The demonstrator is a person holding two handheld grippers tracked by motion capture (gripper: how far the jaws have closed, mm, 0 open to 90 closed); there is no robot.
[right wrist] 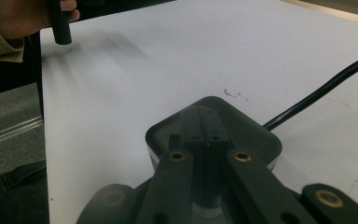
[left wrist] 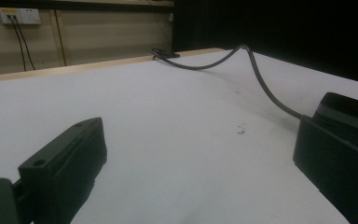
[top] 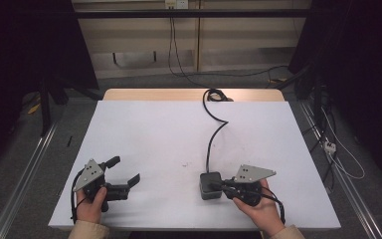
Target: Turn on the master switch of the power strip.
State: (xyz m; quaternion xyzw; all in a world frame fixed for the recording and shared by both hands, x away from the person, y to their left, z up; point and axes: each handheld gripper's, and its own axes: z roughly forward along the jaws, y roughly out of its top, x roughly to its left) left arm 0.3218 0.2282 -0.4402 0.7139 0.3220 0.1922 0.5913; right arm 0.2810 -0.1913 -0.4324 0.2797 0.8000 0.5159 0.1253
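Right gripper [top: 222,187]: in your right hand [top: 259,205] at the near edge of the worktop [top: 169,129], to your right. Its fingers are brought together over the top of the grey box.
Left gripper [top: 127,171]: in your left hand [top: 90,203] at the near edge, to your left, well apart from the box. Its fingers [left wrist: 65,158] stand apart with nothing between them.
Grey box [top: 209,186]: a dark, rounded-corner unit resting flat on the worktop, just beside your right hand. In the right gripper view the fingers [right wrist: 172,182] lie across its top [right wrist: 256,135].
Black cable [top: 212,137]: leaves the far side of the box and runs in a bend away from you across the white surface.
Cable end [top: 216,94]: loops at the far wooden edge [top: 144,94] of the worktop.
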